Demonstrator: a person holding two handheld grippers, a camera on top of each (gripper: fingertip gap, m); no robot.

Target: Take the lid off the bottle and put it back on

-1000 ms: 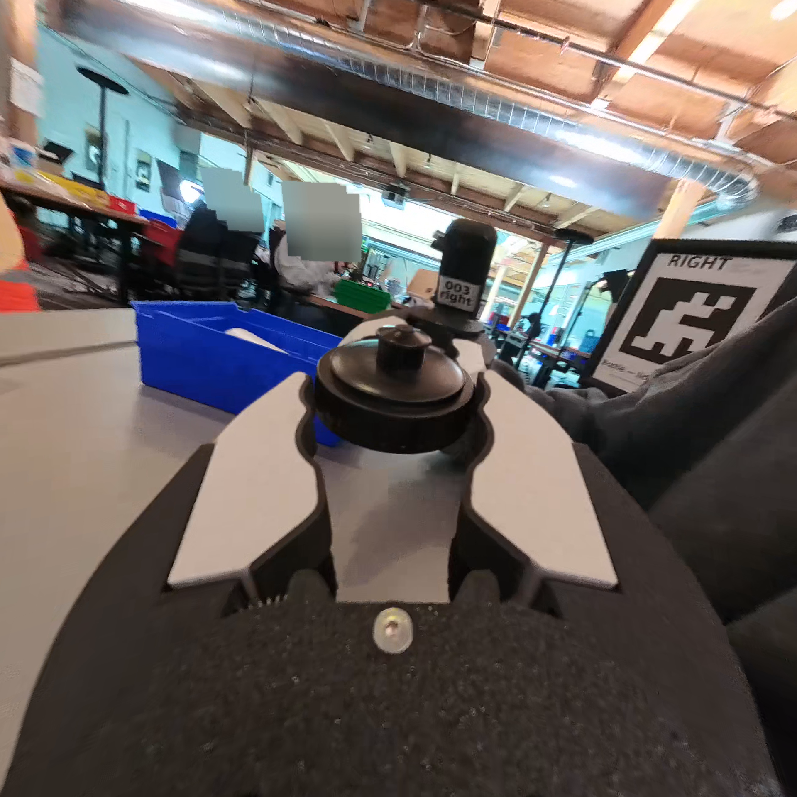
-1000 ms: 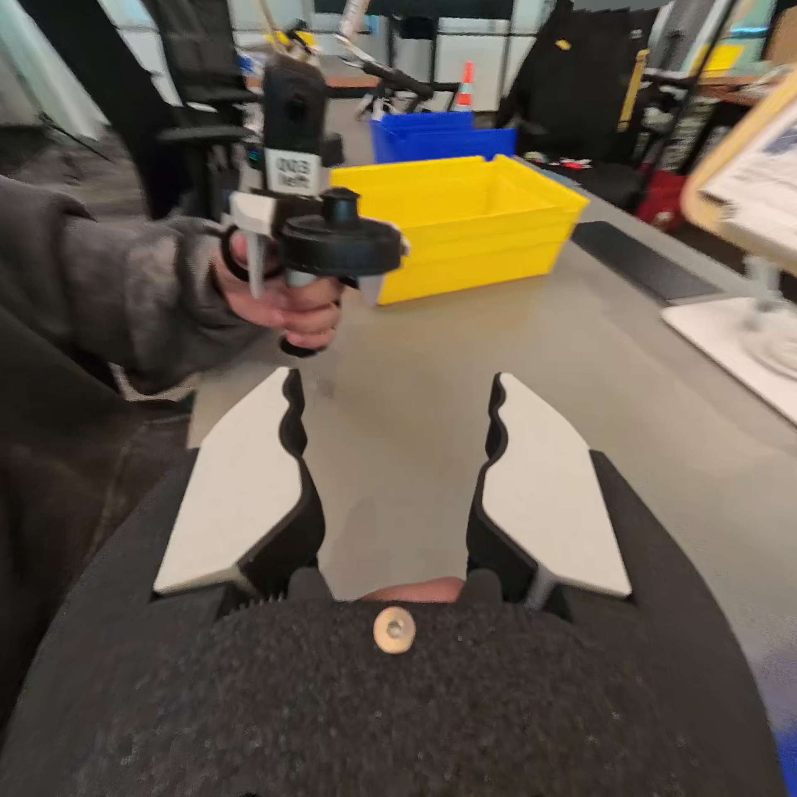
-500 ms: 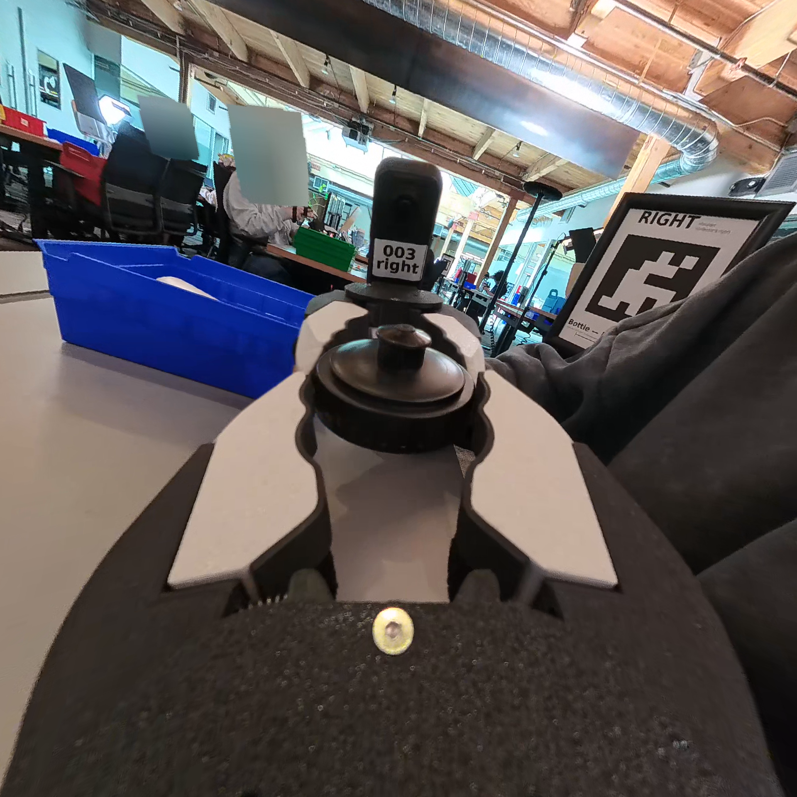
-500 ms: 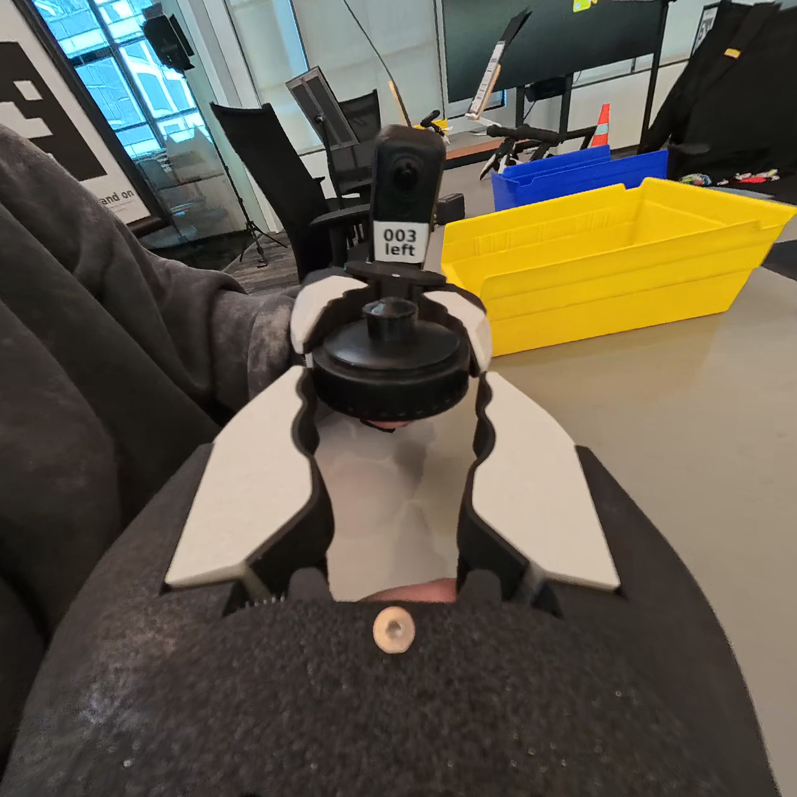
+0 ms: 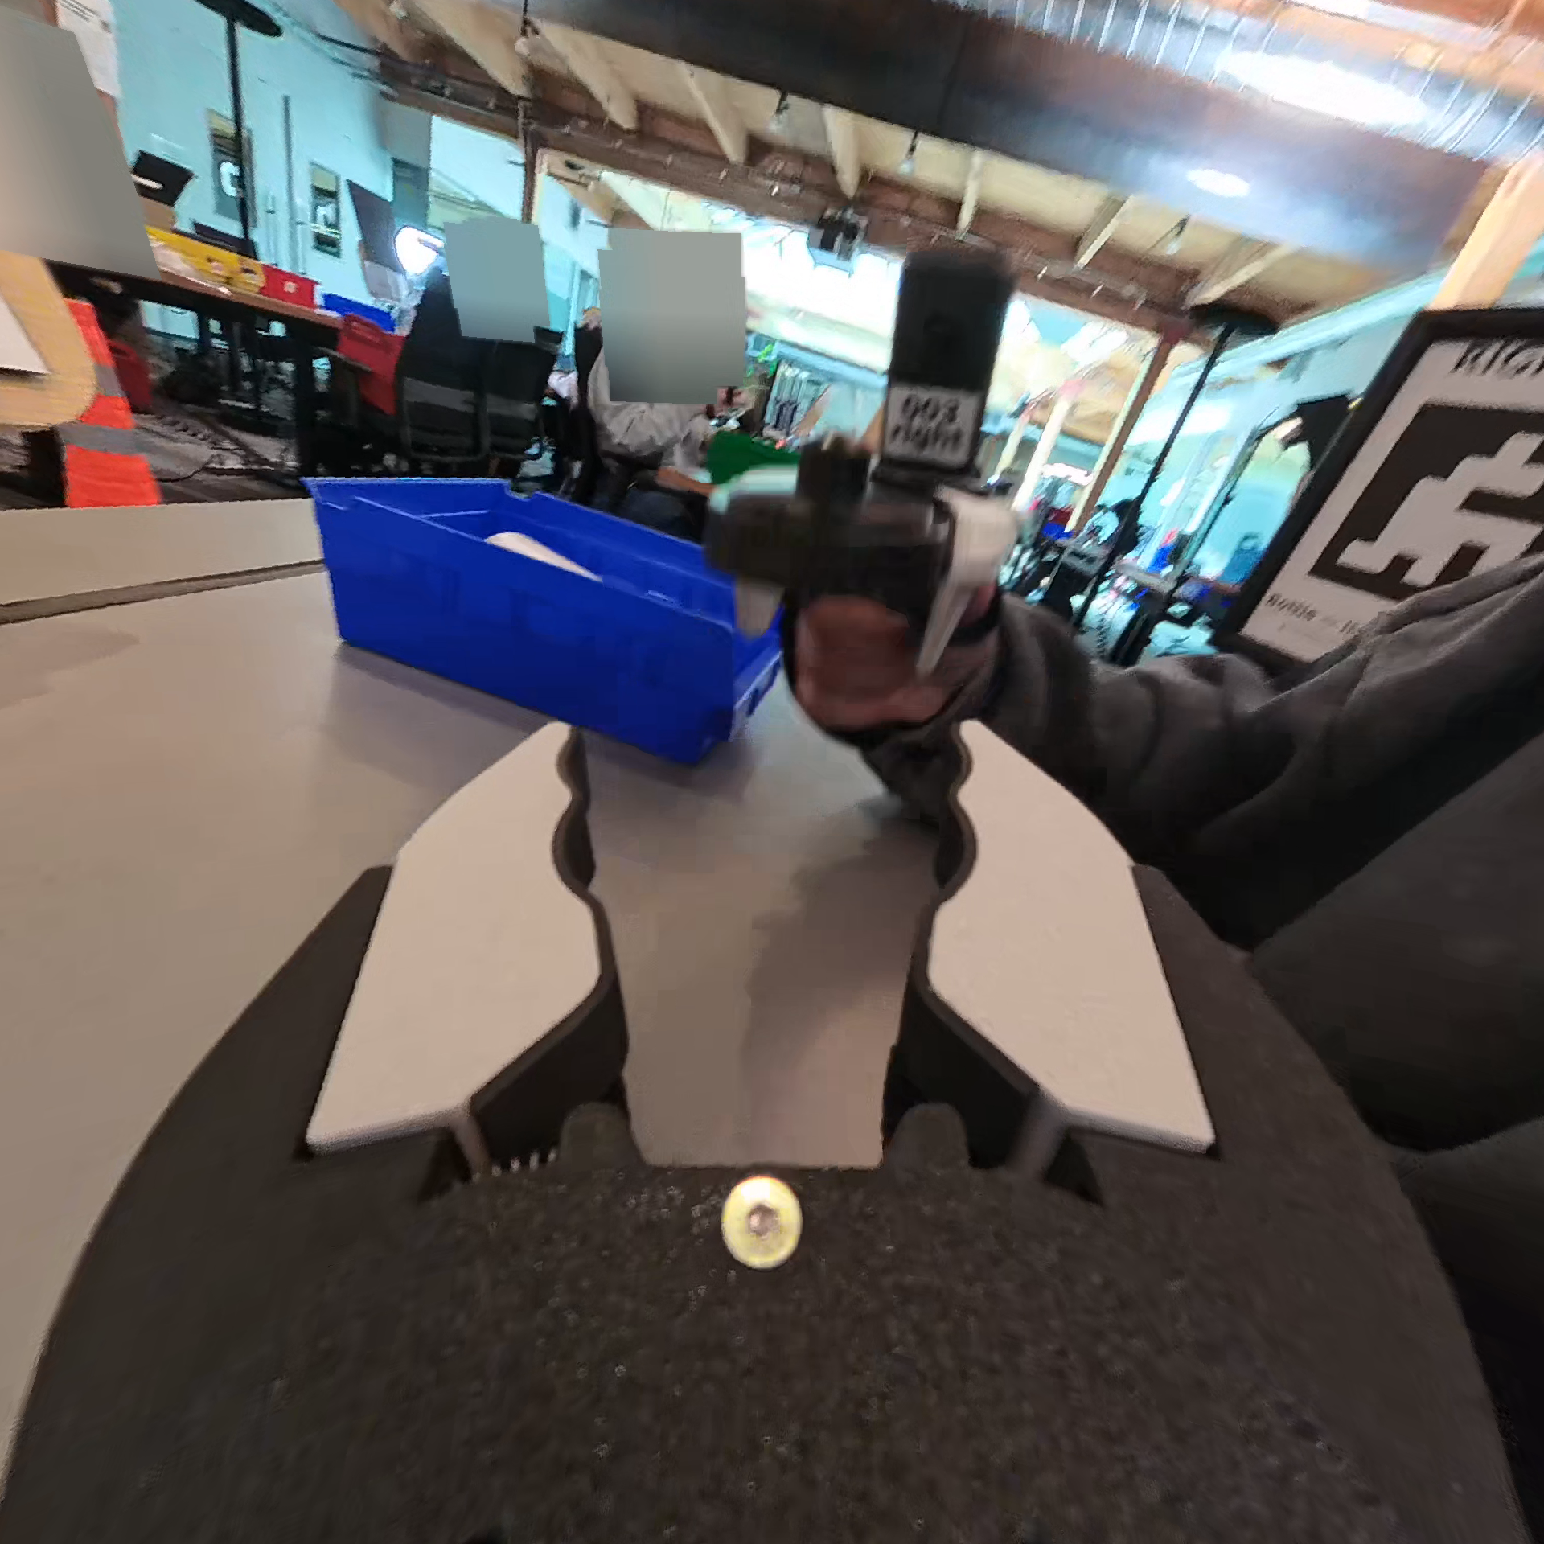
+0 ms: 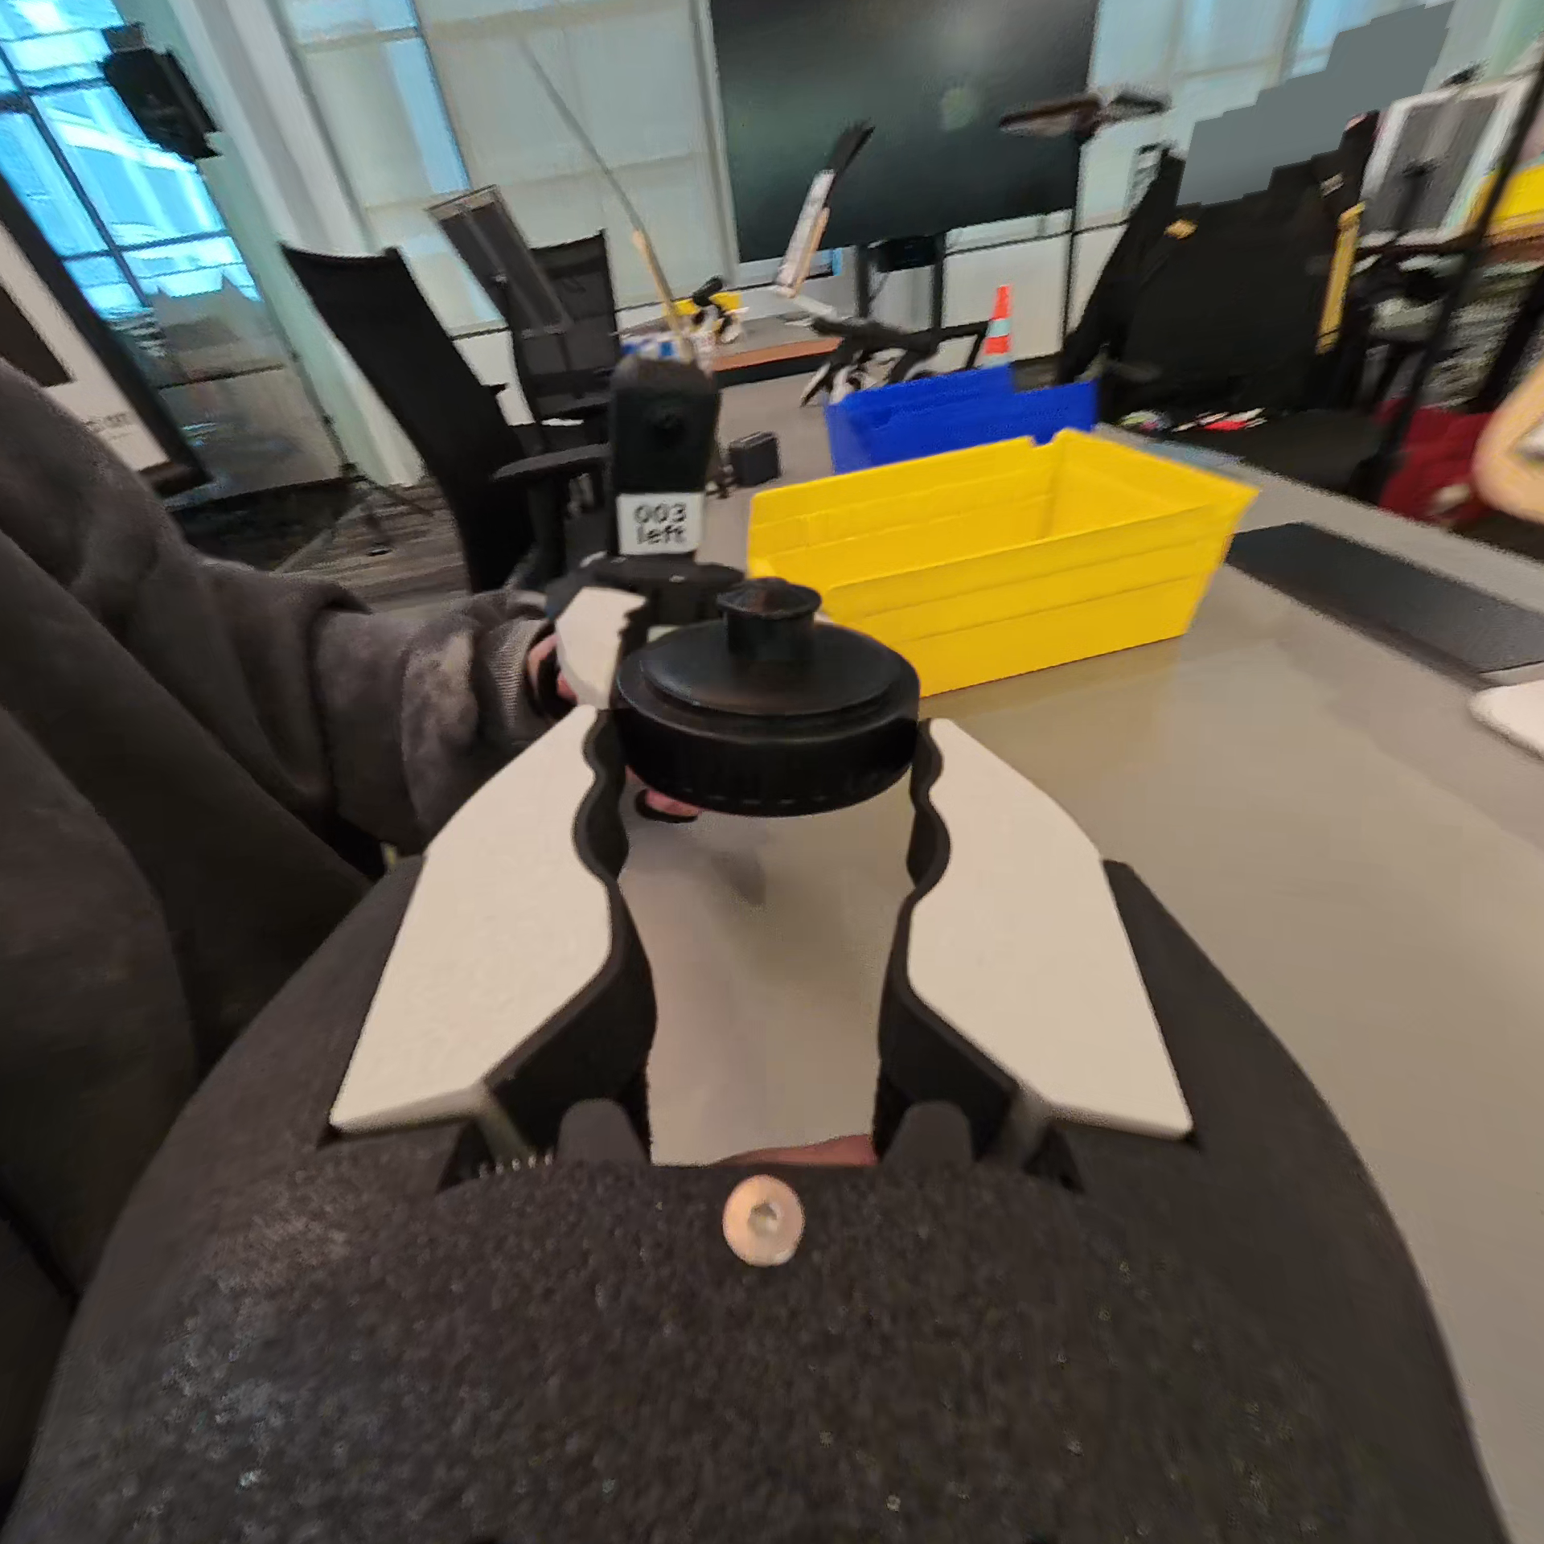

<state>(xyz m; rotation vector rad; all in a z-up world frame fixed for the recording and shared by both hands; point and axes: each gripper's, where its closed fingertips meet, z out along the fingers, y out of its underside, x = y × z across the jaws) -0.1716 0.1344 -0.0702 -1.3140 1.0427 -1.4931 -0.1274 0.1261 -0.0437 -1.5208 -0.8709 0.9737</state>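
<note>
Right tongs point(image 6: 764, 752) pinching black lid point(image 6: 764, 710) by ribbed rim; left tongs point(image 5: 764, 785) spread, empty. Bottle unseen — keep lid level, squeeze steady above grey surface point(image 6: 1170, 794).

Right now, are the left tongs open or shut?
Open. The left tongs stand spread with only grey table between them; the round black ribbed lid sits in the right tongs.

The lid point(image 6: 764, 718) is matt black plastic with a ribbed rim. The yellow bin point(image 6: 994, 551) is glossy plastic. The table point(image 6: 1253, 794) is smooth matt grey.
</note>
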